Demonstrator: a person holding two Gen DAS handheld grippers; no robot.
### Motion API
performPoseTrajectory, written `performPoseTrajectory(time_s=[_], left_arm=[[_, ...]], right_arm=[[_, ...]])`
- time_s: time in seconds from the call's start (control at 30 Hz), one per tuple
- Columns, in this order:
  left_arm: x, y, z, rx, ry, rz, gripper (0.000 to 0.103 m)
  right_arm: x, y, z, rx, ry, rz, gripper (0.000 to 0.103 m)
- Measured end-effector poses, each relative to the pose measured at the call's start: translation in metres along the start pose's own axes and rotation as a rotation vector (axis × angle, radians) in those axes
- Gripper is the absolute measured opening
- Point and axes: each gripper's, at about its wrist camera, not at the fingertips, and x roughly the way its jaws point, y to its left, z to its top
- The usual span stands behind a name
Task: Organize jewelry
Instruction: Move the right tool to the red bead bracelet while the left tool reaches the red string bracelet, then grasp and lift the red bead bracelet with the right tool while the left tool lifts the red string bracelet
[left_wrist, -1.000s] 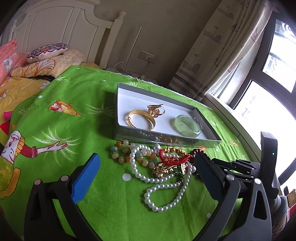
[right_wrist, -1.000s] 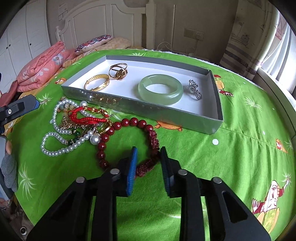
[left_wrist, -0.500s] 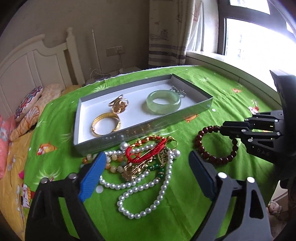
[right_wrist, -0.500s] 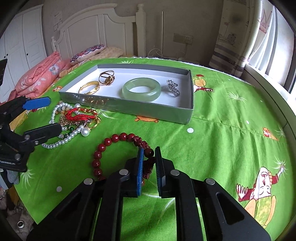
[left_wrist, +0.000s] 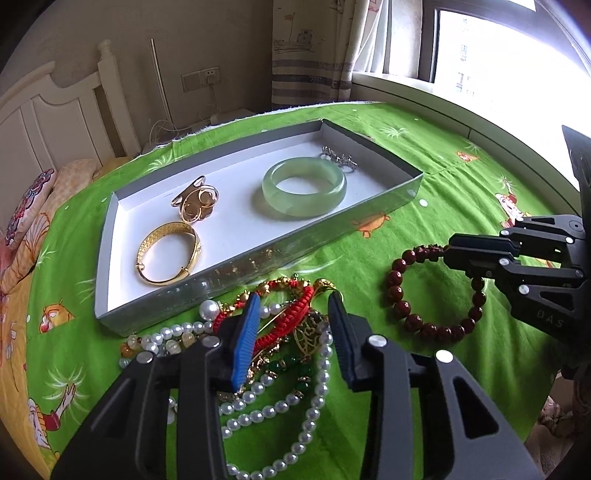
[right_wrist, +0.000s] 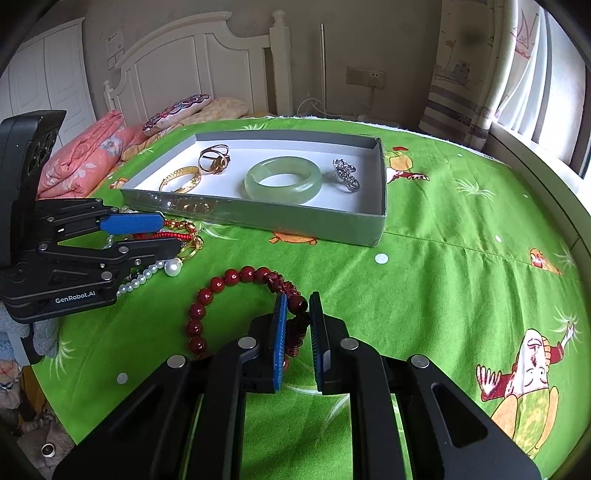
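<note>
The grey tray (left_wrist: 255, 266) sits on the green cloth (right_wrist: 461, 295) that covers the bed. Inside the tray lie a gold bangle (left_wrist: 168, 253), a gold ring piece (left_wrist: 195, 201), a green jade bangle (left_wrist: 303, 185) and a small silver piece (right_wrist: 346, 174).

Just in front of the tray, a pile of jewelry lies on the cloth: a pearl necklace (left_wrist: 314, 391), a red cord bracelet (left_wrist: 291, 314) and some gold bits, all tangled together.

The left claw (left_wrist: 291, 332) is over that pile. Its two fingers are apart, with the red cord bracelet between them. I cannot tell if they touch it.

In front of the tray and beside the pile is the red bead bracelet (right_wrist: 218, 295). The right claw (right_wrist: 297, 314) is pinched tight on one side of this bracelet.
</note>
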Motion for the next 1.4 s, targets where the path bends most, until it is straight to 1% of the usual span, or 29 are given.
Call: performPoseTrajectory(time_s=[0.07,0.1,0.13,0.17,0.3,0.47,0.63,0.7,0.73,0.87,0.93,1.0,1.03,1.1,1.17,1.2,1.23,1.33,1.37,1.4], left_arm=[[0.002,0.0,0.0,0.003,0.004,-0.006,0.022],[0.001,0.0,-0.001,0.004,-0.004,-0.013,0.013],[-0.001,-0.001,-0.001,0.007,-0.017,-0.011,0.011],[-0.004,-0.002,-0.002,0.013,-0.03,-0.007,0.005],[-0.015,0.0,-0.001,0.004,-0.081,-0.006,0.004],[-0.039,0.015,0.004,-0.067,-0.149,-0.053,0.004],[-0.061,0.022,0.009,-0.087,-0.192,-0.077,0.004],[-0.067,0.023,0.009,-0.091,-0.203,-0.082,0.004],[-0.069,0.023,0.01,-0.091,-0.209,-0.083,0.004],[-0.078,0.023,0.009,-0.096,-0.227,-0.099,0.004],[-0.082,0.024,0.009,-0.099,-0.235,-0.102,0.004],[-0.084,0.027,0.009,-0.107,-0.237,-0.101,0.004],[-0.084,0.029,0.008,-0.113,-0.236,-0.106,0.004],[-0.085,0.034,0.007,-0.132,-0.237,-0.119,0.004],[-0.087,0.038,0.006,-0.15,-0.243,-0.13,0.004],[-0.089,0.04,0.006,-0.155,-0.247,-0.131,0.004],[-0.09,0.041,0.005,-0.158,-0.25,-0.131,0.004],[-0.092,0.041,0.002,-0.16,-0.256,-0.135,0.004],[-0.092,0.04,0.001,-0.159,-0.257,-0.136,0.004],[-0.092,0.04,0.0,-0.158,-0.257,-0.137,0.004]], right_arm=[[0.0,0.0,0.0,-0.002,0.0,-0.001,0.013],[0.0,0.0,0.0,-0.002,-0.001,-0.002,0.013],[0.0,0.0,0.0,-0.002,-0.001,-0.002,0.013],[0.0,0.0,0.0,-0.002,-0.001,-0.002,0.013],[0.0,0.0,0.0,-0.004,-0.006,-0.006,0.013],[-0.006,0.0,-0.001,-0.002,-0.04,-0.021,0.013],[-0.015,0.002,0.001,-0.005,-0.087,-0.026,0.012],[-0.019,0.004,0.002,-0.011,-0.105,-0.028,0.01],[-0.022,0.005,0.002,-0.014,-0.118,-0.028,0.001],[-0.035,0.011,0.006,-0.041,-0.157,-0.049,0.001],[-0.033,0.012,0.007,-0.053,-0.139,-0.049,0.001],[-0.027,0.008,0.006,-0.033,-0.117,-0.032,0.001],[-0.024,0.006,0.004,-0.013,-0.106,-0.008,0.003],[-0.014,0.002,0.003,0.015,-0.052,0.04,0.005],[-0.009,0.0,0.003,0.033,-0.024,0.041,0.019],[-0.007,0.0,0.002,0.033,-0.013,0.037,0.031],[-0.005,0.001,0.002,0.028,0.001,0.032,0.033],[0.007,0.007,-0.003,-0.012,0.077,0.008,0.033],[0.008,0.009,-0.004,-0.033,0.075,-0.009,0.031],[0.008,0.011,-0.005,-0.045,0.078,-0.023,0.019]])
